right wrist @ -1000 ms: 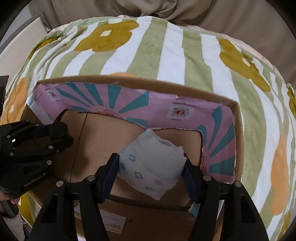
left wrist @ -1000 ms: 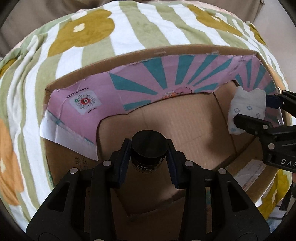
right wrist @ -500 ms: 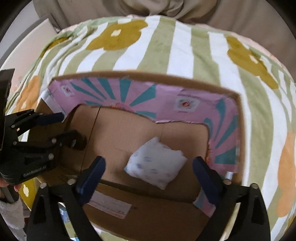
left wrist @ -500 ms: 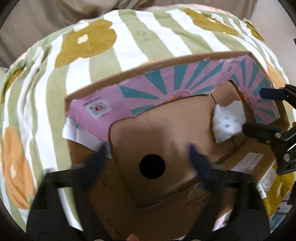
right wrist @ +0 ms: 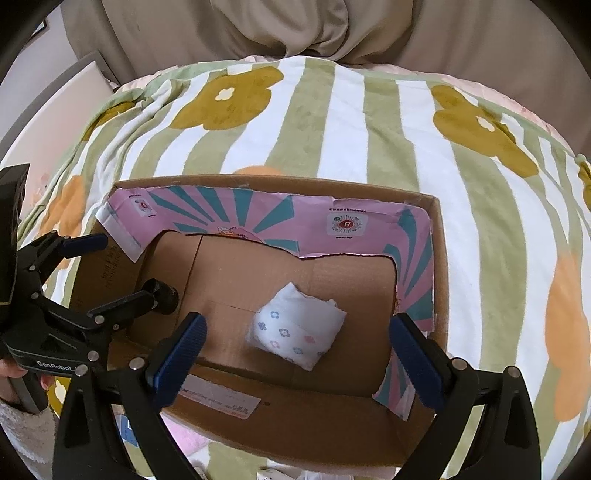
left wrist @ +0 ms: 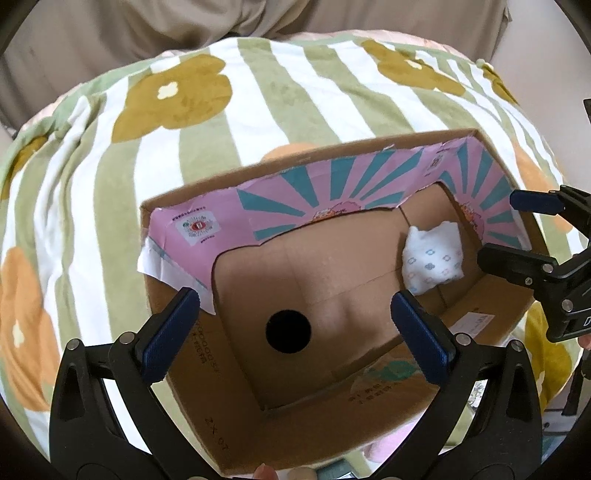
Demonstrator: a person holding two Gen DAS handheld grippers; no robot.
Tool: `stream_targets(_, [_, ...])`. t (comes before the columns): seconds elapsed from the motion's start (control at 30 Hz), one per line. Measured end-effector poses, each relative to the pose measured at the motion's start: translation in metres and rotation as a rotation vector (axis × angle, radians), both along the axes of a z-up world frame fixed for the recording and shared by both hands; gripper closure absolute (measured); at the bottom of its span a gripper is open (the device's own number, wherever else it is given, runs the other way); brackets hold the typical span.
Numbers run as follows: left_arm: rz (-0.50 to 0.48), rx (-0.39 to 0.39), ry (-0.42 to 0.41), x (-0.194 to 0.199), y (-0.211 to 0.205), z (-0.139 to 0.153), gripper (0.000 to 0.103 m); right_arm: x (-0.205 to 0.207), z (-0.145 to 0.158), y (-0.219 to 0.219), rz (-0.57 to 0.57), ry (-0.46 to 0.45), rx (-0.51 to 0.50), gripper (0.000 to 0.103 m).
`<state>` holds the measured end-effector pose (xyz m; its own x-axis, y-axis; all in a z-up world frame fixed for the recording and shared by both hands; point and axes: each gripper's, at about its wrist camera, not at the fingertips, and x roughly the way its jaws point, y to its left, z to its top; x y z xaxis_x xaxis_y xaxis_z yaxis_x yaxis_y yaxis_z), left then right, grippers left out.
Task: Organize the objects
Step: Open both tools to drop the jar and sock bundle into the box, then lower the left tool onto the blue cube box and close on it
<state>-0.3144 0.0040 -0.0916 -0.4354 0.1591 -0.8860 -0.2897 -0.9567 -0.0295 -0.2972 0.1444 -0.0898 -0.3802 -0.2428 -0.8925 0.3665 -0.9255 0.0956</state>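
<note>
An open cardboard box (left wrist: 177, 317) (right wrist: 317, 424) with a pink and teal lining stands on a striped flowered blanket. A black-capped jar (left wrist: 288, 331) stands upright on the box floor at the left; it also shows in the right wrist view (right wrist: 162, 293). A white folded diaper (left wrist: 433, 260) (right wrist: 297, 330) with small flower prints lies on the box floor at the right. My left gripper (left wrist: 295, 332) is open and empty above the jar. My right gripper (right wrist: 297, 356) is open and empty above the diaper.
The green, white and flowered blanket (left wrist: 258, 110) (right wrist: 351, 122) covers a bed all around the box. Beige bedding (right wrist: 295, 29) lies at the far side. Small packets lie by the box's near edge (right wrist: 273, 474).
Both grippers opened and let go: the jar and the diaper dropped onto the box floor. Both grippers then rose away from the box.
</note>
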Motion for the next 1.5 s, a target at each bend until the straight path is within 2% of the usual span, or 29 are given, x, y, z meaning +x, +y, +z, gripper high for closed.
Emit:
stream_targets(0.2, [0.036, 0.029, 0.125, 0.02, -0.009, 0.04, 0.0, 0.012, 0.021, 0.003, -0.023, 0.052, -0.01, 0.004])
stream_targets(0.3, [0.052, 0.014, 0.209, 0.037, -0.016, 0.065, 0.0, 0.023, 0.038, 0.006, -0.036, 0.096, -0.022, 0.004])
stream_targets(0.4, [0.068, 0.004, 0.287, 0.058, -0.021, 0.092, 0.0, 0.04, 0.06, 0.007, -0.042, 0.157, -0.042, 0.004])
stream_targets(0.53, [0.089, 0.036, 0.362, 0.095, -0.029, 0.118, 0.0, 0.074, 0.092, 0.007, -0.044, 0.284, -0.065, 0.004])
stream_targets(0.7, [0.126, 0.044, 0.451, 0.145, -0.032, 0.136, 0.0, 0.122, 0.112, 0.009, -0.055, 0.386, -0.104, 0.004])
stream_targets(0.93, [0.17, 0.047, 0.52, 0.216, -0.035, 0.131, 0.0, 0.182, 0.118, 0.016, -0.062, 0.483, -0.13, 0.004])
stream_targets(1.13, [0.181, 0.082, 0.537, 0.277, -0.037, 0.105, 0.0, 0.234, 0.116, 0.017, -0.059, 0.57, -0.092, 0.004])
stream_targets(1.23, [0.197, 0.096, 0.526, 0.293, -0.04, 0.089, 0.0, 0.258, 0.109, 0.019, -0.071, 0.603, -0.076, 0.004])
stream_targets(1.37, [0.196, 0.146, 0.497, 0.307, -0.043, 0.074, 0.0, 0.277, 0.092, 0.02, -0.074, 0.588, -0.09, 0.004])
stream_targets(1.5, [0.194, 0.13, 0.505, 0.312, -0.043, 0.071, 0.0, 0.284, 0.084, 0.02, -0.068, 0.577, -0.084, 0.004])
